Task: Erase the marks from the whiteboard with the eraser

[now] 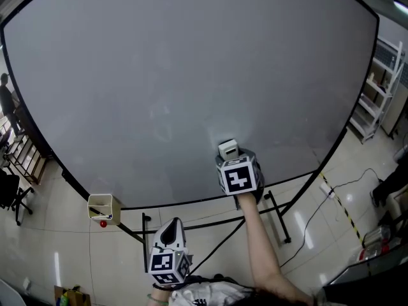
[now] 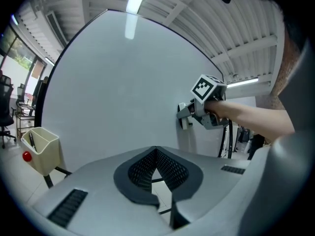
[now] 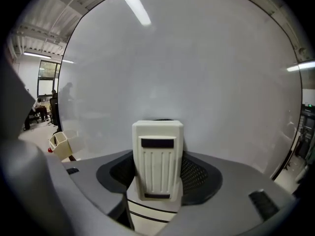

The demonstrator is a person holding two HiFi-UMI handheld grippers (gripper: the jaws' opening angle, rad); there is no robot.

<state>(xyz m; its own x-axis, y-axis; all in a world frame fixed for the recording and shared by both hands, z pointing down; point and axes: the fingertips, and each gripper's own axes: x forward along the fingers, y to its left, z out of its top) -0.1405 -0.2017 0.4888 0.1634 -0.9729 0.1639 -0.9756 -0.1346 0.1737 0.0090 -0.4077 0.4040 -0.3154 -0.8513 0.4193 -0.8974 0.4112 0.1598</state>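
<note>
The large whiteboard (image 1: 191, 75) fills the head view; only faint smudges (image 1: 163, 127) show left of its middle. A cream plastic eraser (image 1: 227, 149) rests against the board's lower part, just above the bottom edge. My right gripper (image 1: 231, 159) is shut on it. In the right gripper view the eraser (image 3: 157, 156) stands upright between the jaws, facing the whiteboard (image 3: 197, 68). My left gripper (image 1: 172, 227) hangs below the board's bottom edge, shut with nothing in it. The left gripper view shows its jaws (image 2: 156, 154) closed, with the eraser (image 2: 186, 118) to the right.
A beige pen holder (image 1: 102, 208) with a red knob hangs at the board's lower left edge. Black stand legs (image 1: 280, 217) run below the board. A white shelf rack (image 1: 379, 88) stands at right, a cable (image 1: 331, 189) lies on the floor, and a person (image 1: 7, 101) is far left.
</note>
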